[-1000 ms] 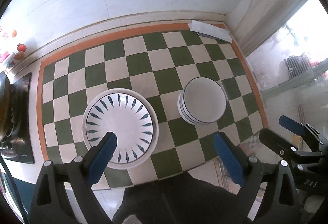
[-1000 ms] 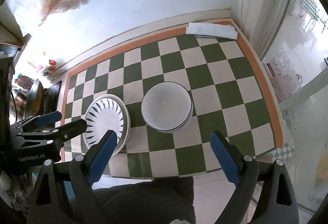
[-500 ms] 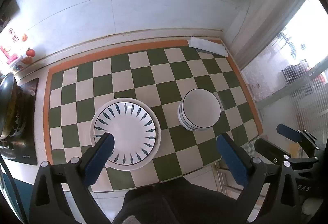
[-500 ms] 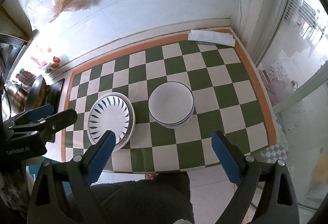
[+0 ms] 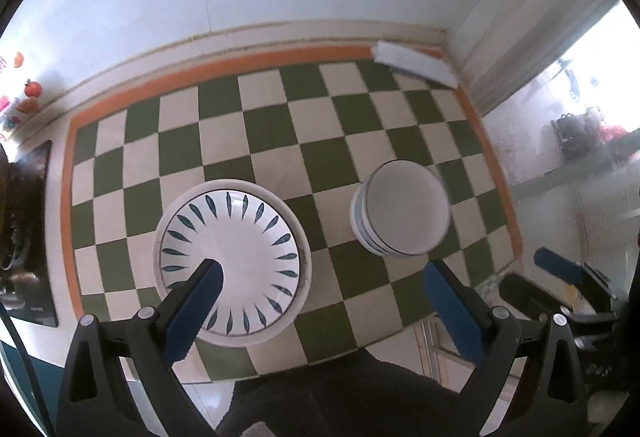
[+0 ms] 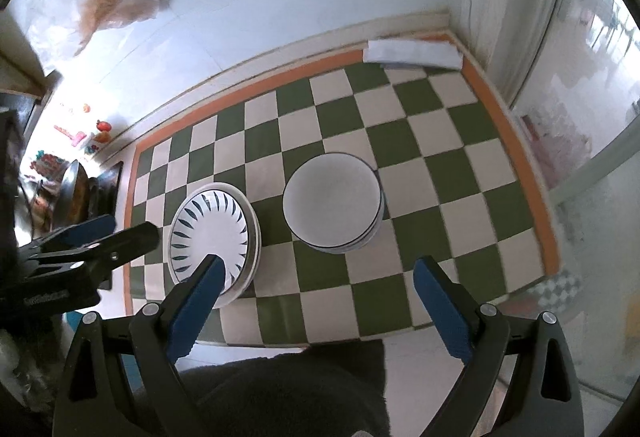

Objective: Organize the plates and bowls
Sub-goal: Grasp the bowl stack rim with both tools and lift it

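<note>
Left wrist: leaf-patterned plates (image 5: 234, 257), white stacked bowls (image 5: 402, 211).

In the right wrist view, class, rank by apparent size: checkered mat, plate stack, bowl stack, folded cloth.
1. Checkered mat.
2-3. Bowl stack and plate stack: look alike, so no ranking.
4. Folded cloth, though it lies farthest from the camera.
</note>
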`<state>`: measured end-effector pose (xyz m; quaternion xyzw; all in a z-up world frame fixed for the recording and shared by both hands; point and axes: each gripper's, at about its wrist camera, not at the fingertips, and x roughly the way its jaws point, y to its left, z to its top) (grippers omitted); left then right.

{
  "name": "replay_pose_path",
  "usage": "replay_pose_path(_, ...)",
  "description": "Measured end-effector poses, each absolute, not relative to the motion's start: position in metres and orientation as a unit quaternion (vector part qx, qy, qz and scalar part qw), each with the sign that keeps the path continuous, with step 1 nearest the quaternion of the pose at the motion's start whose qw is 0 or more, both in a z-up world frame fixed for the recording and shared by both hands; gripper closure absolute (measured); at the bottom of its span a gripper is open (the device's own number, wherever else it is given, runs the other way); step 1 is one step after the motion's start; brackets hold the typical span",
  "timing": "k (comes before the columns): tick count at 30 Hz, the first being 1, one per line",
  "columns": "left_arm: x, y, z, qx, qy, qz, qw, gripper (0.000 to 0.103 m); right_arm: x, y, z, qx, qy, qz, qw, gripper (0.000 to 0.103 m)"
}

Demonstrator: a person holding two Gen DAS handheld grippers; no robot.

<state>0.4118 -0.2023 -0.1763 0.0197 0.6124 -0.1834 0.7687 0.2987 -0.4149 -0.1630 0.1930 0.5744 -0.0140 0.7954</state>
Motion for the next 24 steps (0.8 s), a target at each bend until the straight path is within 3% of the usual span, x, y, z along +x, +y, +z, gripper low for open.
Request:
replay_pose_path(20, 0.520, -0.291, -0.332, -0.033, 0.771, -0.238, 0.590, 0.002, 0.343, -0.469, -0.336, 0.403, 0.595, 0.001, 0.696, 0.006)
replay_pose_path(24, 0.521, -0.303, -0.352, -0.040, 0.786, -0.252, 0.563, 0.012, 0.347, -0.473, -0.358, 0.435, 0.586, 0.006, 0.683, 0.006)
